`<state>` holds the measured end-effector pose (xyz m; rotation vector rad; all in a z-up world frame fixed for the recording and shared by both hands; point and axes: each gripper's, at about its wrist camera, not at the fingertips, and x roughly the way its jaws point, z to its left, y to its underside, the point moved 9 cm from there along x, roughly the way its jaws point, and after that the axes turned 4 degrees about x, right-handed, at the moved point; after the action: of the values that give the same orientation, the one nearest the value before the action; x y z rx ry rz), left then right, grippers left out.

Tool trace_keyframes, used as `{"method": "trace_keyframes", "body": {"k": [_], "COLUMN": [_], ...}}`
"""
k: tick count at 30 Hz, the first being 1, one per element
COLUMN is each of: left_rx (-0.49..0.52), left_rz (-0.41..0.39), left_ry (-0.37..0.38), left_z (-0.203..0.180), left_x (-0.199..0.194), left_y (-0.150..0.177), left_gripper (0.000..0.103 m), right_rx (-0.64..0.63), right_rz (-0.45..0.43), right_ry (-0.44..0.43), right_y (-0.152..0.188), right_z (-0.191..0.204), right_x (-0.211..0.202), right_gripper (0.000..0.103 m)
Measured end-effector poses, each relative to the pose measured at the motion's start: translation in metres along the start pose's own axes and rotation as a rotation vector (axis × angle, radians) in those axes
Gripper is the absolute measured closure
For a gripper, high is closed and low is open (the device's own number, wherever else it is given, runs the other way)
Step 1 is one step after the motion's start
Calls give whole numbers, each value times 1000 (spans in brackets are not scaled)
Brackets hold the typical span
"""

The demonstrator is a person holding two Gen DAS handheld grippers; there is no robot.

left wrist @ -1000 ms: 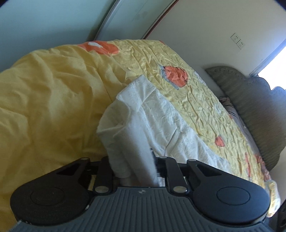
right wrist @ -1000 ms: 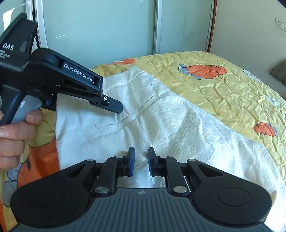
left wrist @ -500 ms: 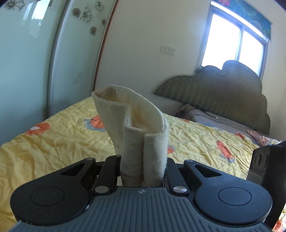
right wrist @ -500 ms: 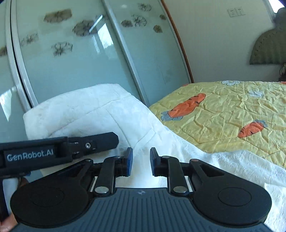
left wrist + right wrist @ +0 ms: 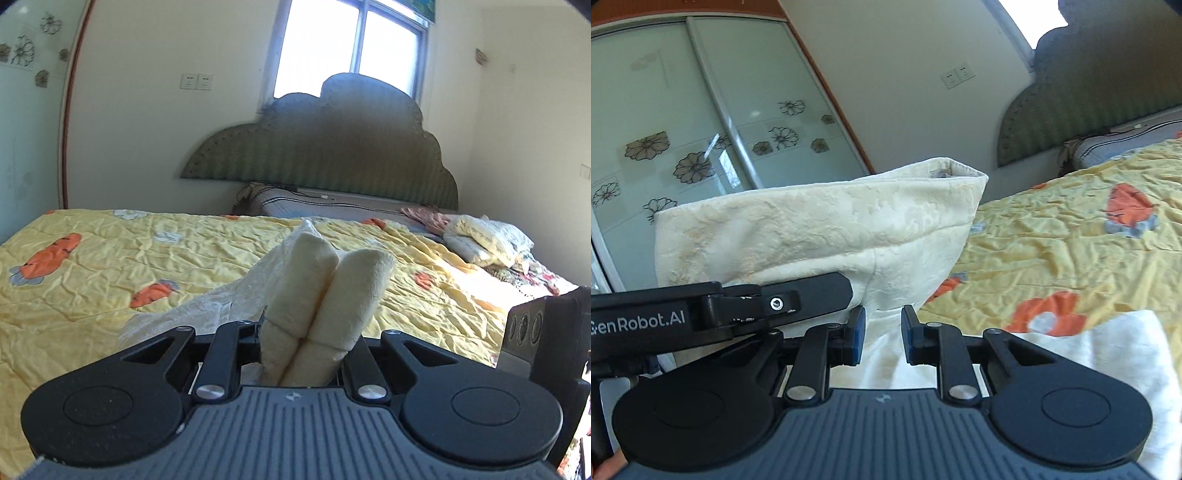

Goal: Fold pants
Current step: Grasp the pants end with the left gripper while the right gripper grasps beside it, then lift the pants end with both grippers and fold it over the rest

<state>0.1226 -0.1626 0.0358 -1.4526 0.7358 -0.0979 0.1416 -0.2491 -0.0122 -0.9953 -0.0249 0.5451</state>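
You've got the left gripper [image 5: 306, 332] clamped tight on a doubled-up wad of the cream pants [image 5: 325, 291], lifting that end off the yellow carrot quilt [image 5: 110, 266]. The right gripper [image 5: 882, 336] pinches cloth between its blue pads, so the fold carries over evenly.

Both grippers — left gripper [image 5: 306, 350] & right gripper [image 5: 881, 336] — swung pants [image 5: 820, 229] up off bed, now facing headboard [image 5: 325, 147].

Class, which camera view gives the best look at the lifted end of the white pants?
The right wrist view: the pants hang broadside, hem edge visible. The left wrist view shows only bunched folds in the left claw.
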Motion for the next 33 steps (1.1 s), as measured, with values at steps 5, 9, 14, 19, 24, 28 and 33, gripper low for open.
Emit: {"method": "trace_keyframes", "body": {"k": [5, 9, 14, 19, 24, 28, 33], "left_rx": [40, 35, 62, 120, 157, 217, 362], "left_rz": [56, 103, 160, 168, 152, 145, 128], "left_ry": [57, 90, 115, 108, 93, 93, 116], "left_z": [-42, -57, -69, -78, -82, -87, -102], "left_x": [33, 53, 70, 75, 76, 77, 73], "left_y": [19, 36, 54, 64, 70, 75, 83], "left_gripper": [91, 88, 86, 77, 77, 74, 58], "right_rx": [18, 55, 13, 16, 214, 511, 619], "right_rz": [5, 40, 97, 86, -62, -130, 12], "right_ry": [114, 193, 307, 388, 351, -2, -46], "right_y": [4, 14, 29, 33, 14, 1, 9], "right_z": [-50, -80, -103, -123, -137, -128, -126], "right_x": [-26, -34, -51, -89, -134, -132, -86], "right_gripper": [83, 83, 82, 72, 57, 4, 4]}}
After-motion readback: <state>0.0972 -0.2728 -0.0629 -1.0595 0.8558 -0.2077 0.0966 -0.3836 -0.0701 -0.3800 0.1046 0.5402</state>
